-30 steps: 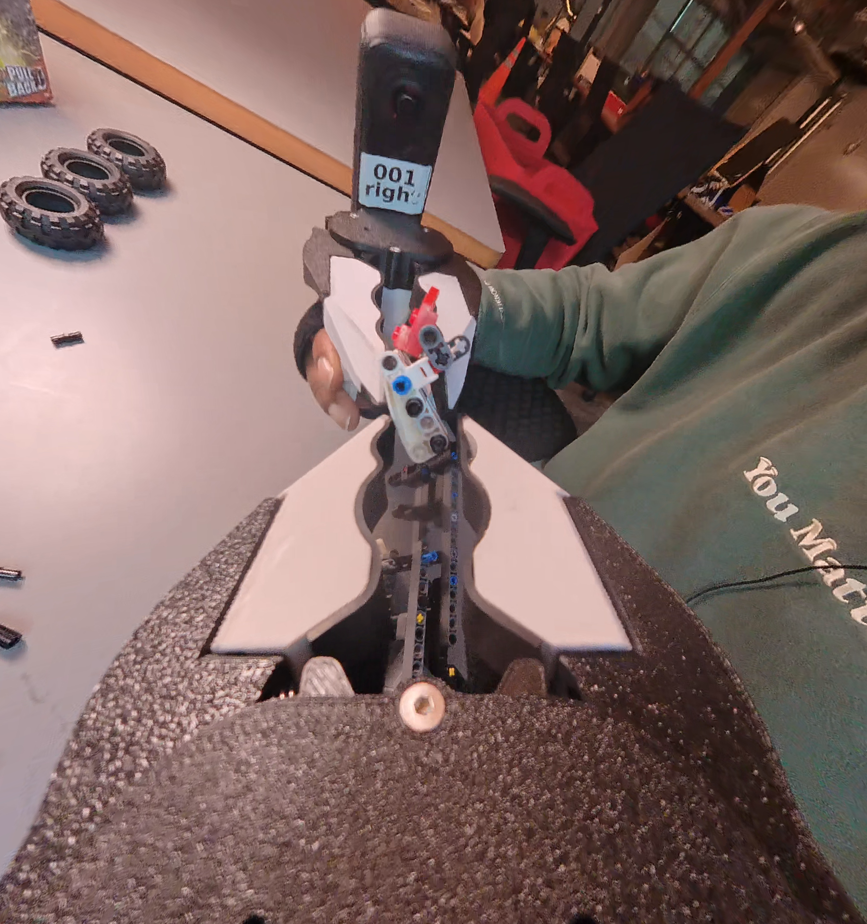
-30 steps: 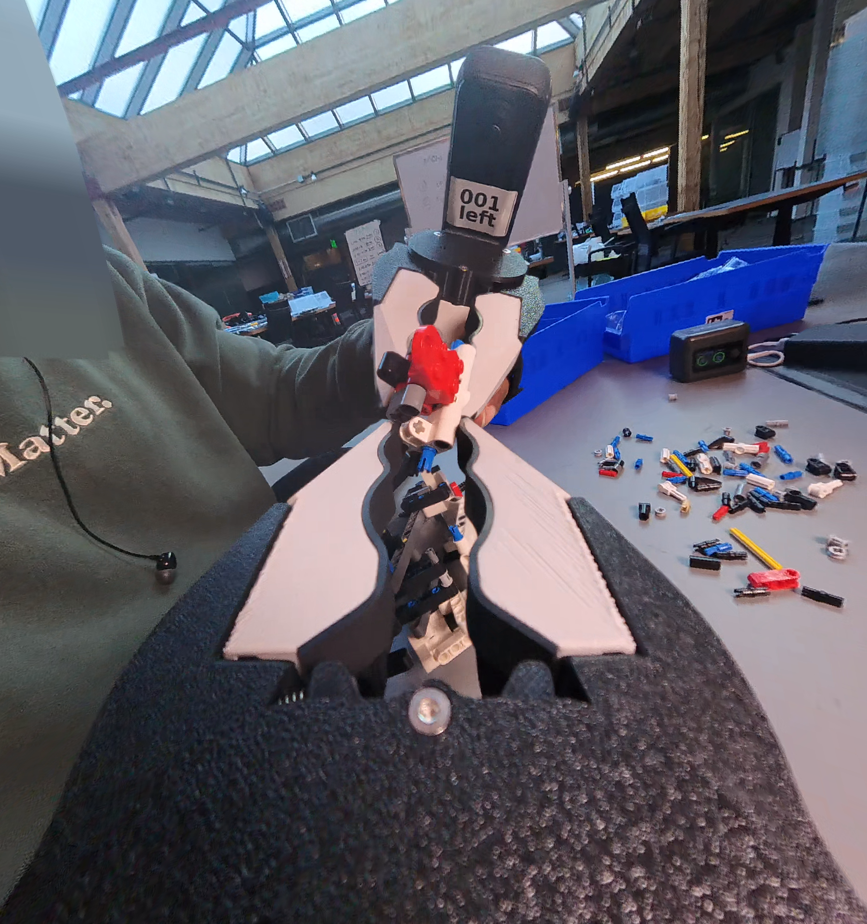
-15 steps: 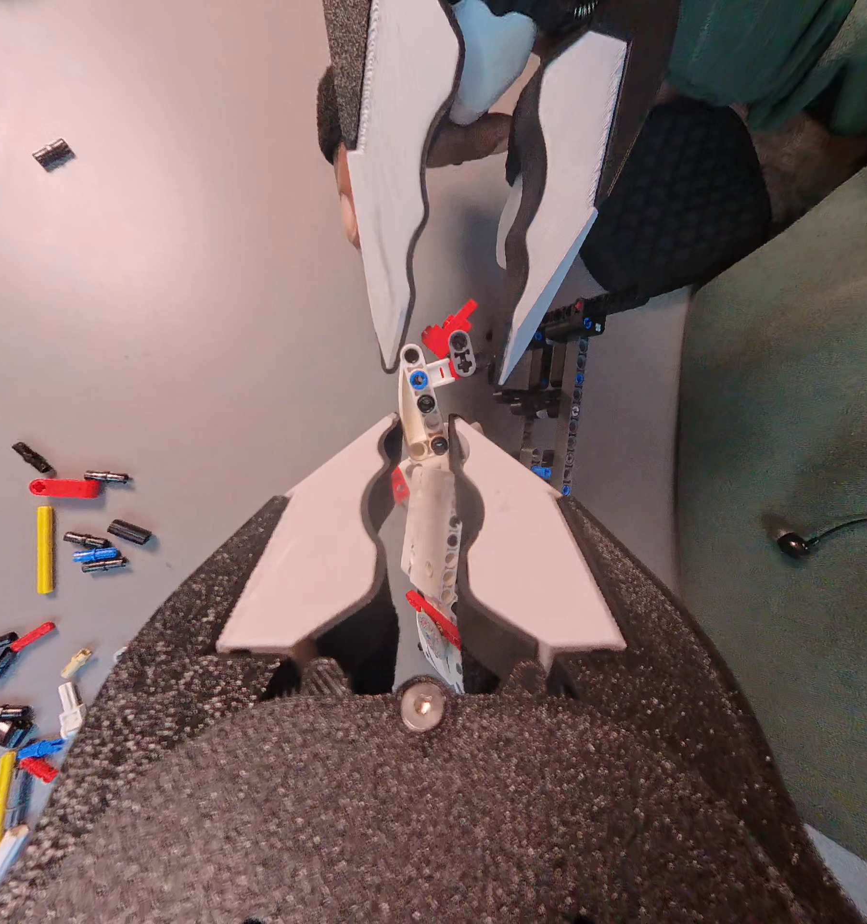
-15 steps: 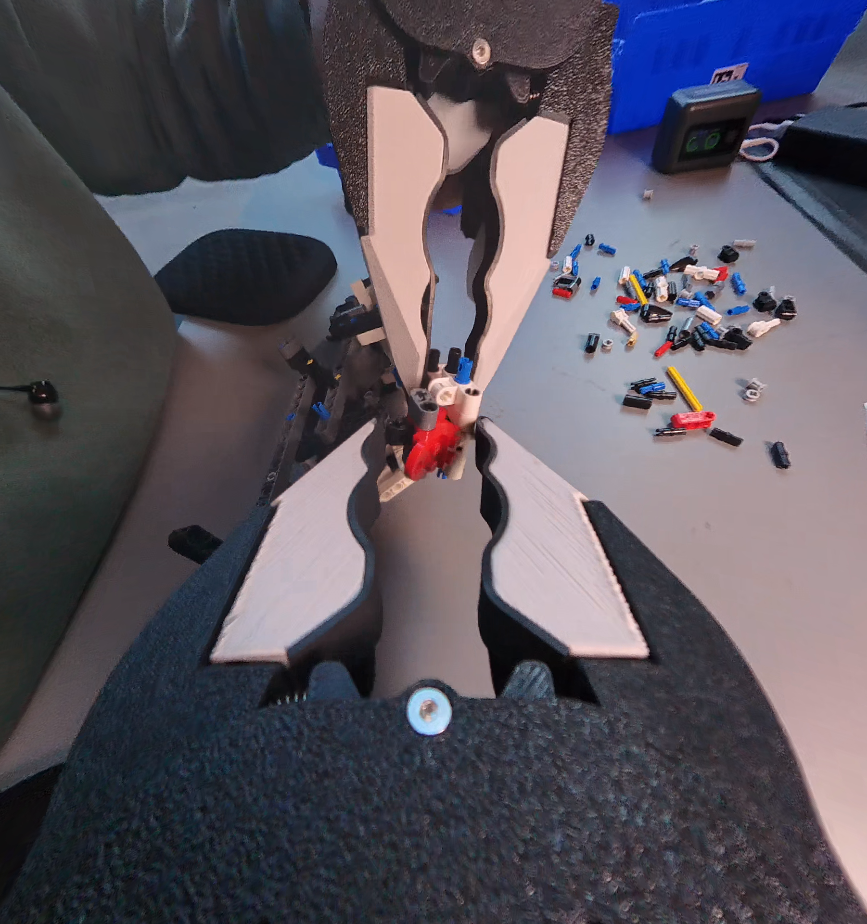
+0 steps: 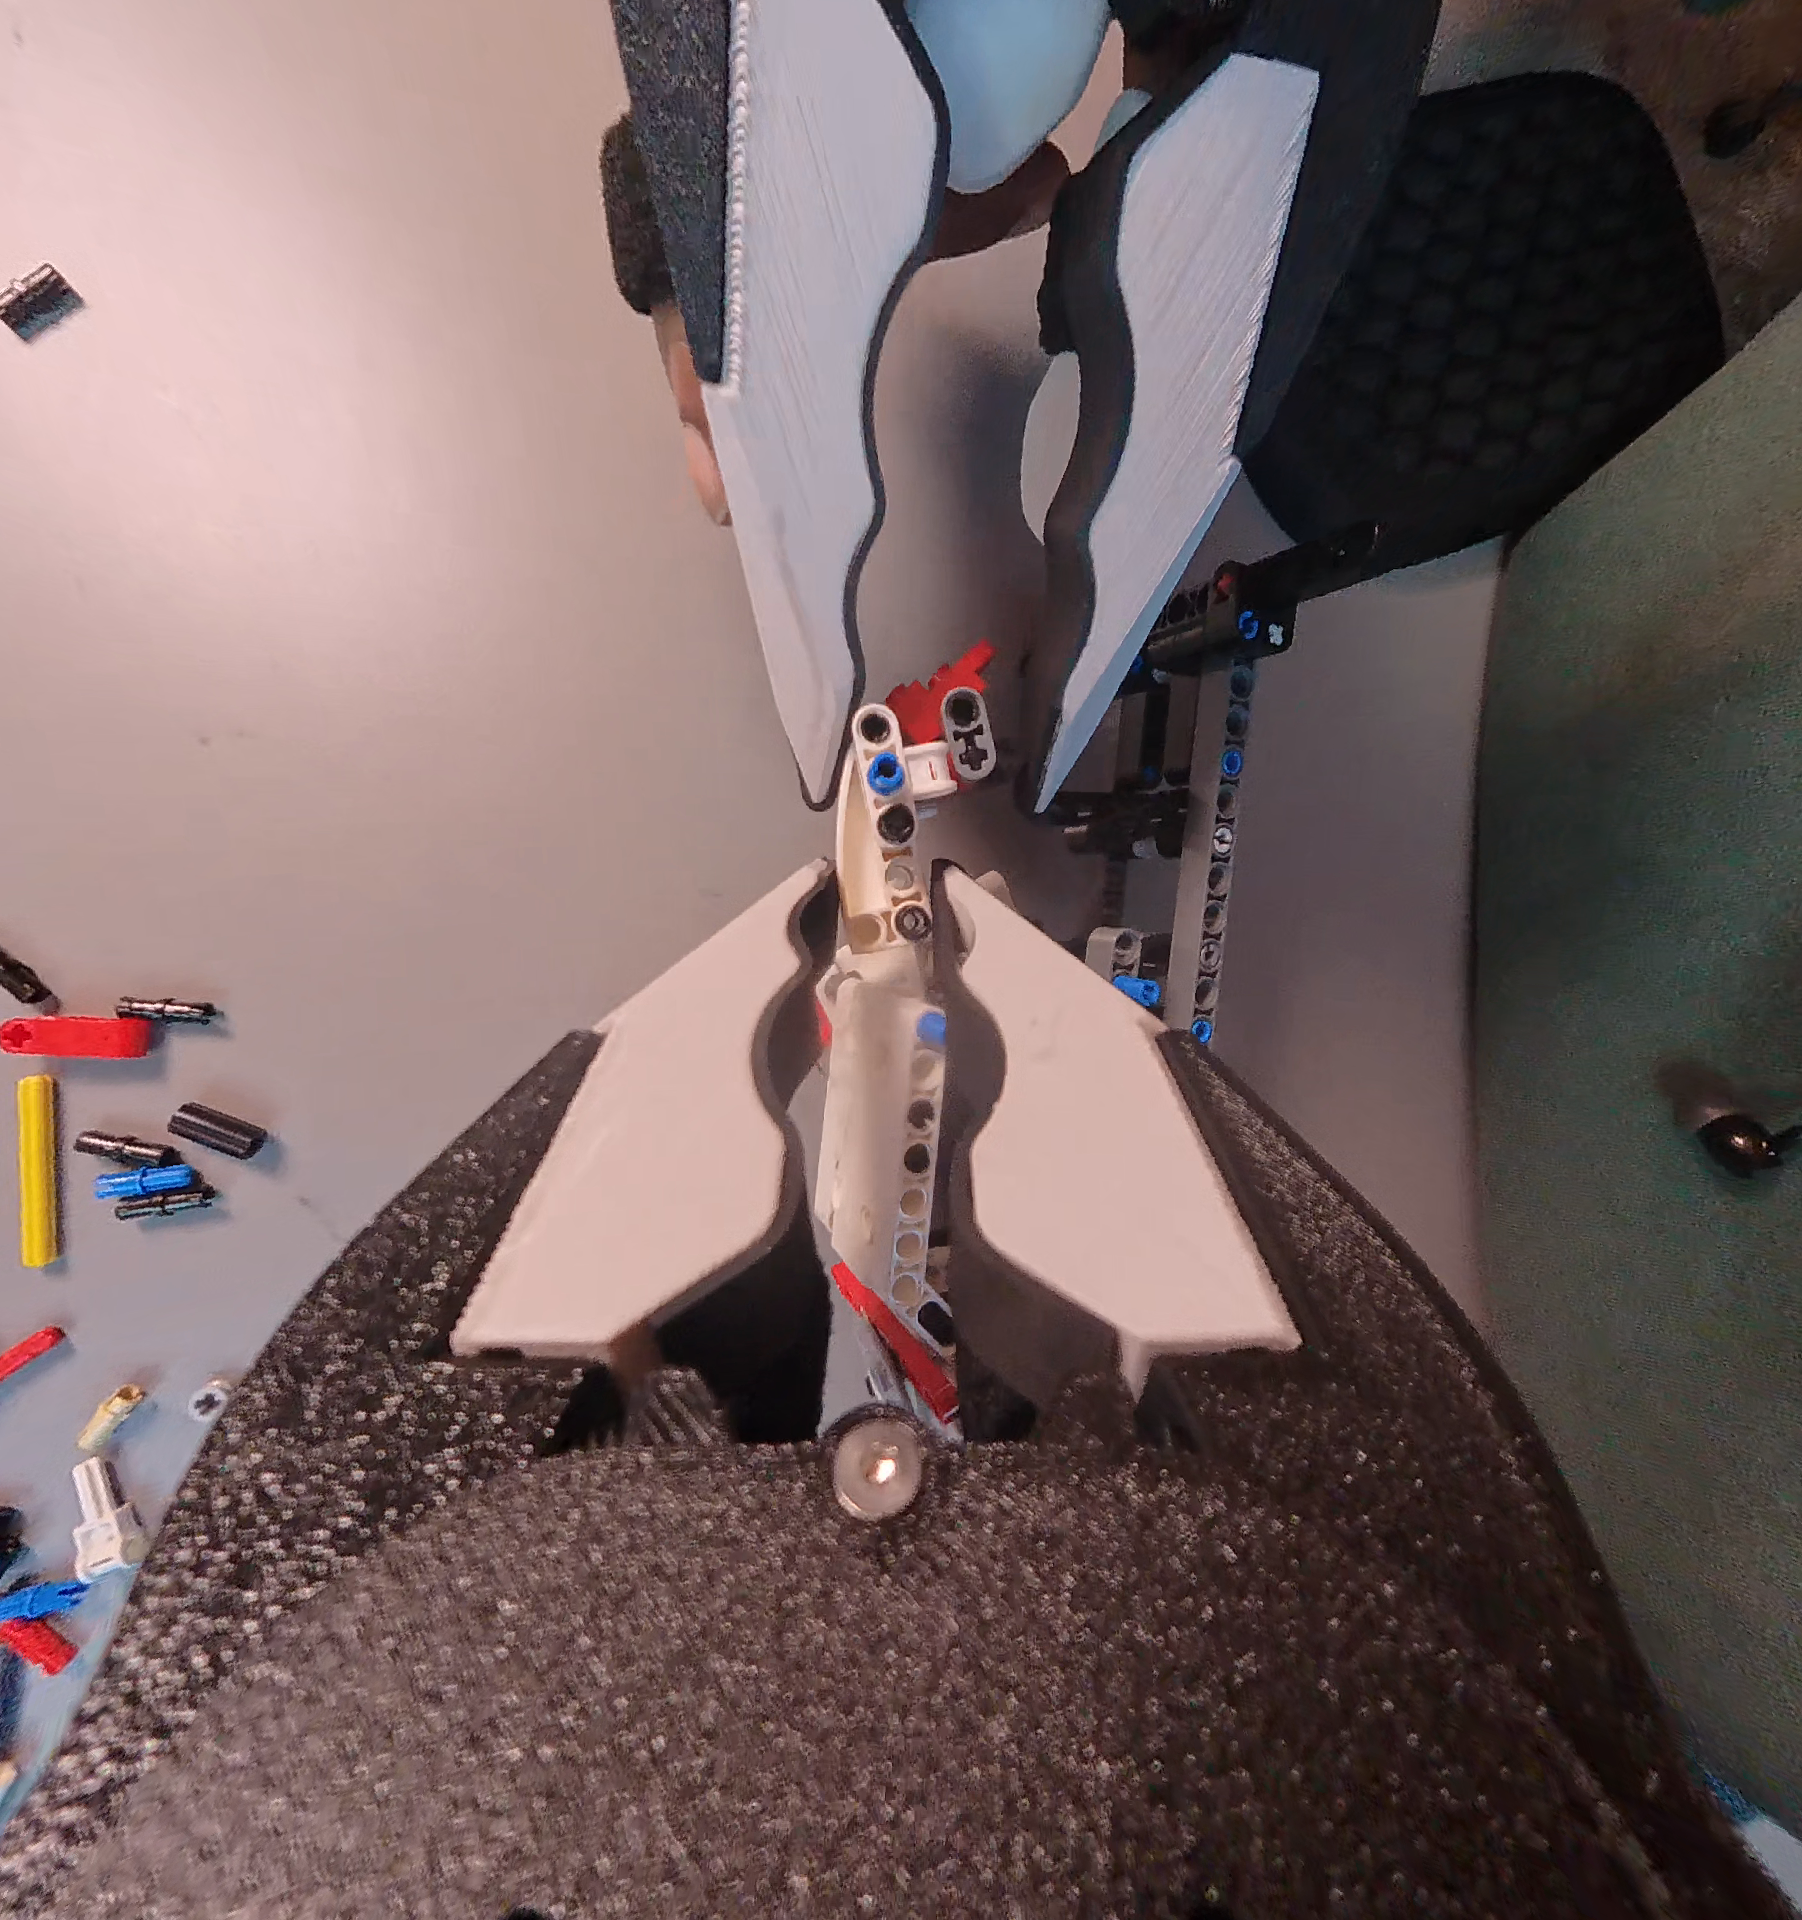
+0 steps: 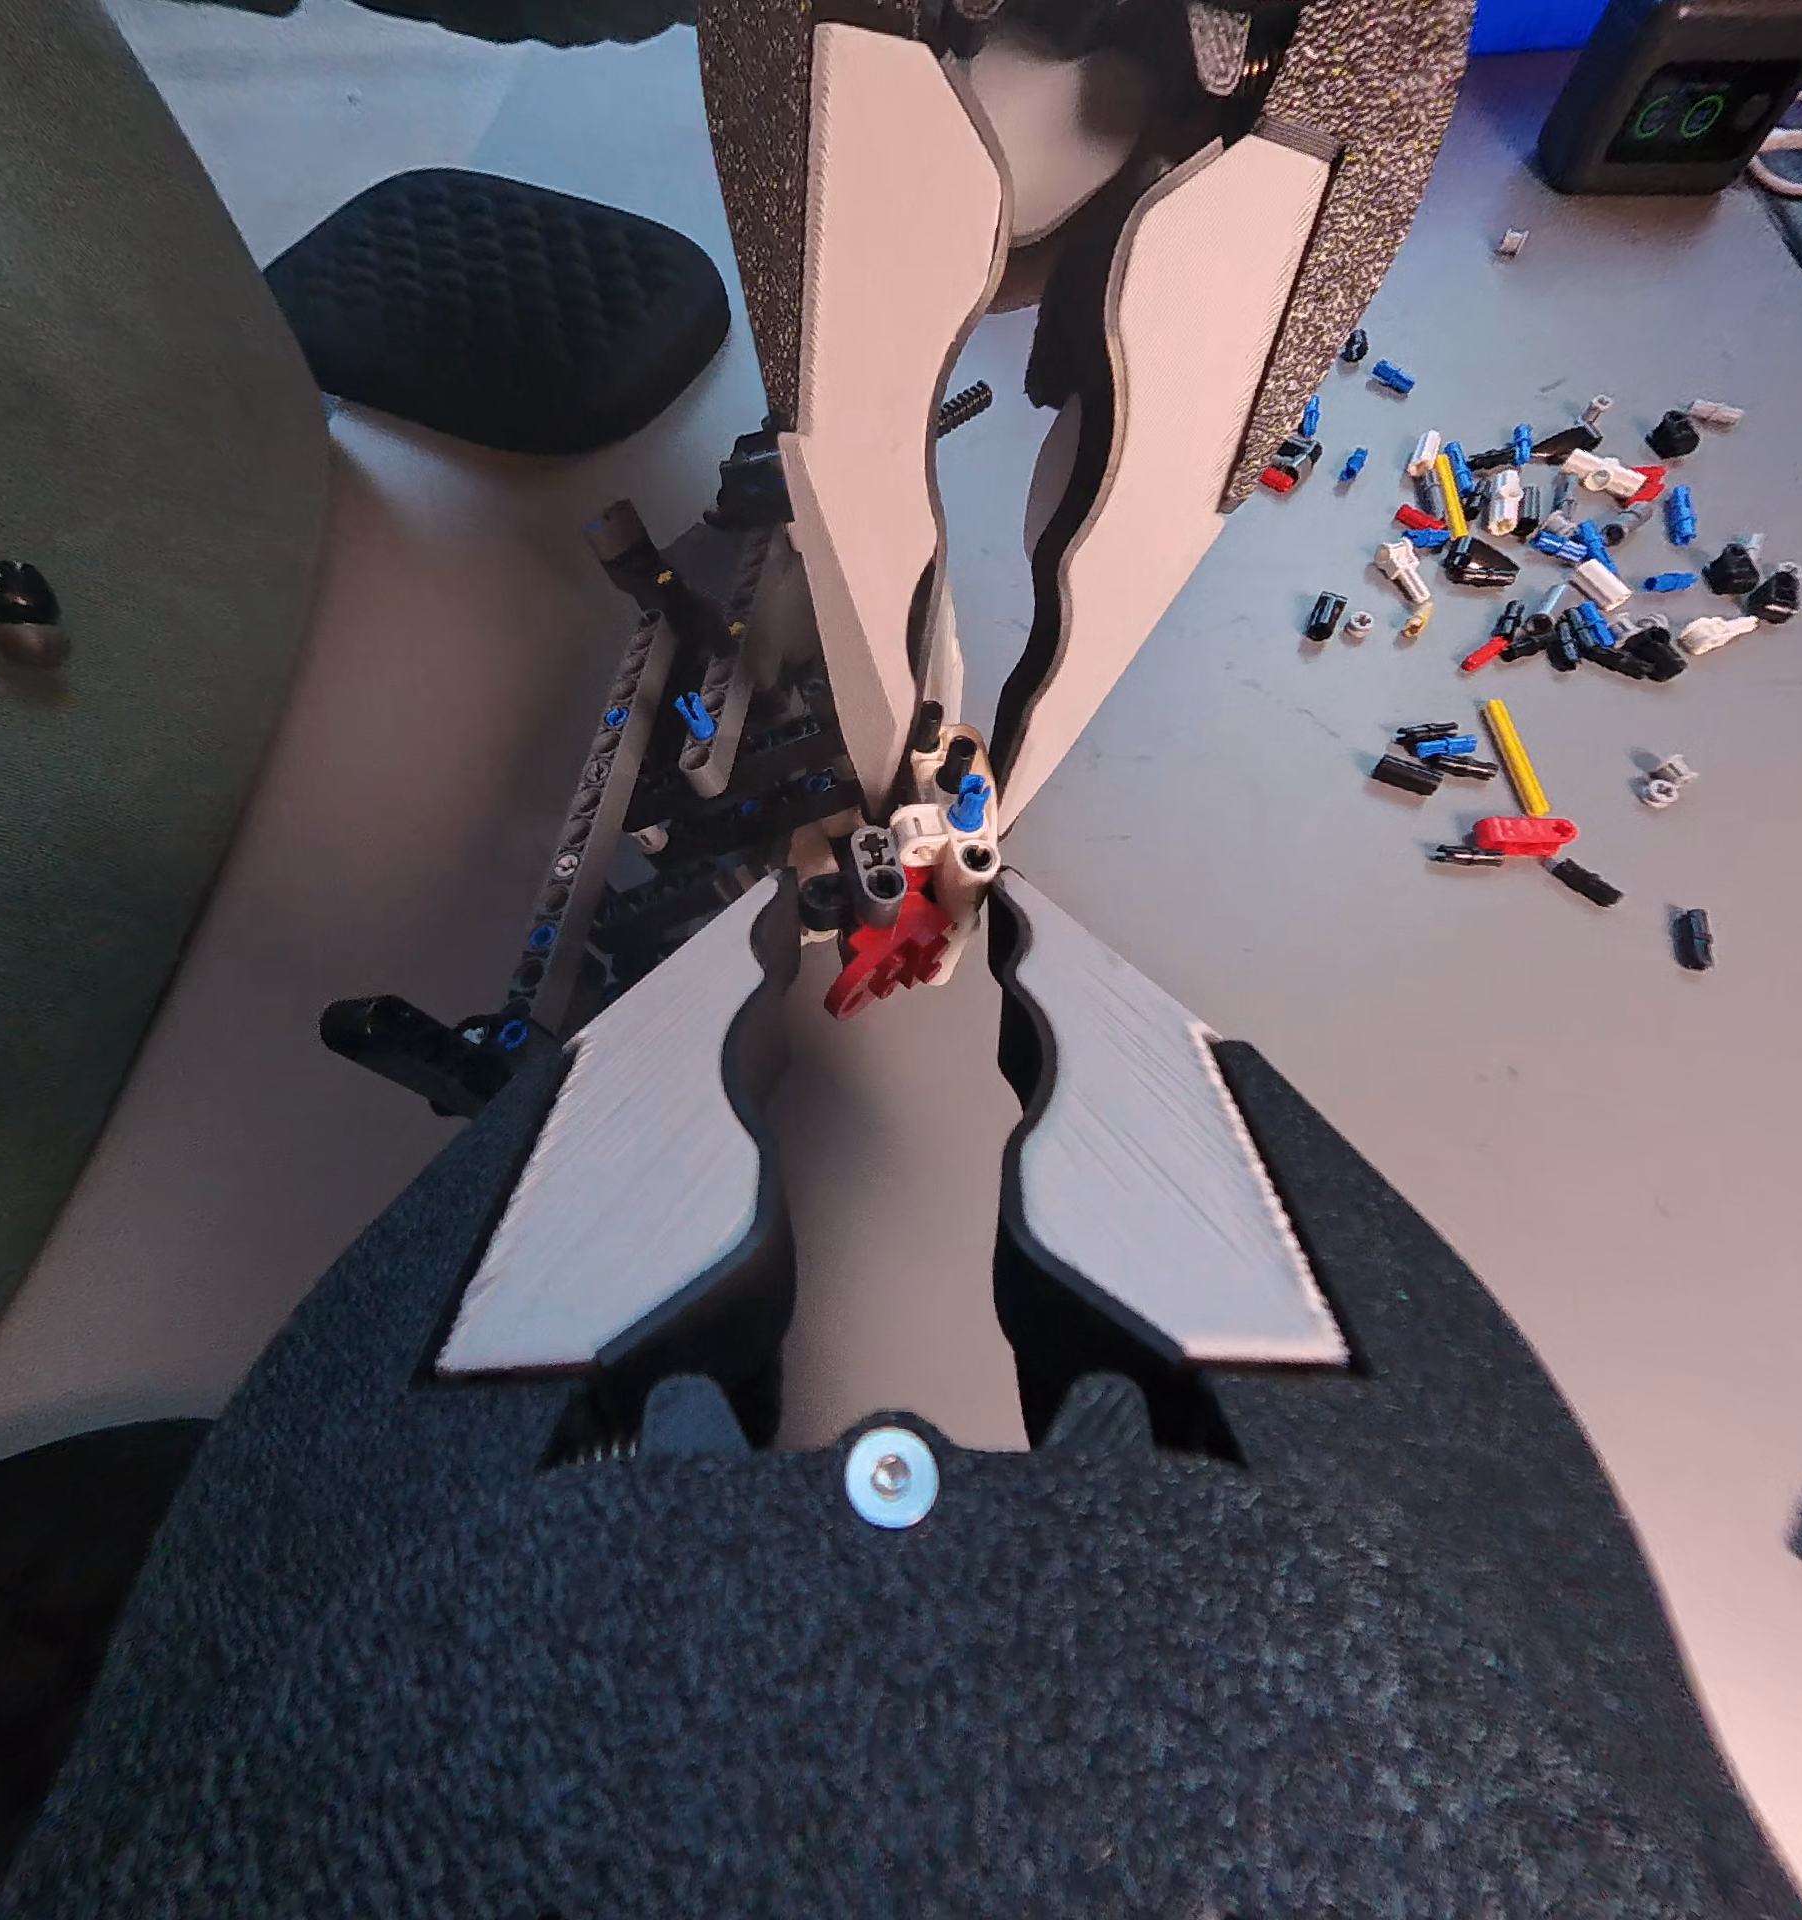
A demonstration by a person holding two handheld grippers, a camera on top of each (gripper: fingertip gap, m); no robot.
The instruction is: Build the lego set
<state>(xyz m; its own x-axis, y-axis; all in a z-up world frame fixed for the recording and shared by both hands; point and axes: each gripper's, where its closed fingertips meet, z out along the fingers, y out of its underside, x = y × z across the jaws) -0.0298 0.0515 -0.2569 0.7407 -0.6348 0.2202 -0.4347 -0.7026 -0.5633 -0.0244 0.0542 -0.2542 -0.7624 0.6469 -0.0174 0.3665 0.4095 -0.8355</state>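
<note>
Lego sub-assembly (image 5: 881,1101), white with red and blue parts, sits clenched in your left gripper (image 5: 884,871), its long white beam running back between the fingers and its curved end poking out past the tips. Your right gripper (image 6: 889,883) is released: its tips flank the red piece (image 6: 892,961) at the end of that sub-assembly, with a gap on each side. Both grippers meet tip to tip above the grey worktop (image 6: 1240,1039). Just beyond, the dark lego chassis (image 6: 658,790) lies on the worktop near your green sleeve (image 5: 1686,935). Farther out, loose lego pieces (image 6: 1562,561) are scattered in a heap, with a yellow axle (image 6: 1515,756) and a red beam (image 6: 1525,831) apart from it. A dark device (image 6: 1686,94) stands at the far edge.
</note>
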